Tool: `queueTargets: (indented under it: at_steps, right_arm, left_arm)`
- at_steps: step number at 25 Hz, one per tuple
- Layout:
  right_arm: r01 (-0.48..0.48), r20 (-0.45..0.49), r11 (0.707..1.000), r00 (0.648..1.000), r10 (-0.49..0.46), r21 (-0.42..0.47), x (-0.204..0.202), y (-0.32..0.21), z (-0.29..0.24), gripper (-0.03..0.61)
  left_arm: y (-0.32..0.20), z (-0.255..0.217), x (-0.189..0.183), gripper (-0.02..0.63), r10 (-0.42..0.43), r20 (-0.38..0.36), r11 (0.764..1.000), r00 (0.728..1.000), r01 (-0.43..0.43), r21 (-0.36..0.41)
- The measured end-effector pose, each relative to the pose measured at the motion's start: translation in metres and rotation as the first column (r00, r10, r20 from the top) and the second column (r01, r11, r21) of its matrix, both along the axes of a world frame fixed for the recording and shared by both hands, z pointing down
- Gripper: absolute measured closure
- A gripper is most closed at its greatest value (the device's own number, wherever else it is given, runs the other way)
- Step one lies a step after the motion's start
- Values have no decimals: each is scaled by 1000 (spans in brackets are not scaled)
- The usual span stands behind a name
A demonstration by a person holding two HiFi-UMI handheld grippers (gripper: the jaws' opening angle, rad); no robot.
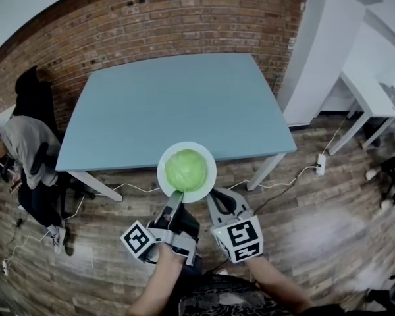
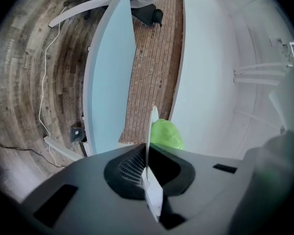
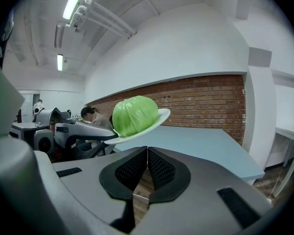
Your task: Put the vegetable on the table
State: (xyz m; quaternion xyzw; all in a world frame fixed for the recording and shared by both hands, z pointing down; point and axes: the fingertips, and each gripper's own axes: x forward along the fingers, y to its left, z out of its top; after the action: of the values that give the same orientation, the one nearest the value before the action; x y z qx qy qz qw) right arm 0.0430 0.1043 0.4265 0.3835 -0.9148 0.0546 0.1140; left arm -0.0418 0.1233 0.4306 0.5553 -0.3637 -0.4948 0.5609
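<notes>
Cabbage (image 1: 185, 169), a round, smooth, pale-green head, sits on a white plate (image 1: 211, 175) held in the air over the near edge of the blue counter (image 1: 178, 104). Left claw (image 1: 178, 195) is clamped on the plate's rim. Right claw (image 1: 214, 193) is closed on nothing, just beside that rim.

Left gripper (image 1: 178, 195) clamping plate (image 1: 209, 174), right gripper (image 1: 211, 193) — jaws together

Cabbage (image 1: 185, 170) on plate (image 1: 209, 176), over near edge of table (image 1: 178, 104); left gripper (image 1: 178, 196) clamped on plate's near rim, right gripper (image 1: 214, 195) just right.
</notes>
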Motion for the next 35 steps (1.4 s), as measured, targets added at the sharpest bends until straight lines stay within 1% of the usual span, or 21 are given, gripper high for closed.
queueTargets:
  at_steps: [10, 19, 25, 28, 35]
  right_arm:
    - [-13, -42, 1000, 999, 13, -5, -37, -33, 0, 570]
    - [-53, -44, 998, 998, 53, -19, -75, -52, 1, 569]
    - [-83, -47, 996, 996, 82, -24, -85, -60, 3, 569]
    - [-89, -50, 996, 995, 88, -24, -85, -63, 3, 570]
    - [-85, -46, 996, 995, 84, -16, -90, -71, 2, 570]
  left_arm:
    - [-36, 2, -40, 605, 13, -39, 1000, 999, -14, -17]
    - [-57, 2, -80, 606, 49, -35, 999, 998, -49, -16]
    - [-67, 3, -95, 604, 61, -40, 998, 997, -62, -19]
    - [-69, 5, -97, 604, 64, -44, 998, 997, -65, -25]
    - [-76, 8, -101, 604, 62, -41, 998, 997, -63, -26]
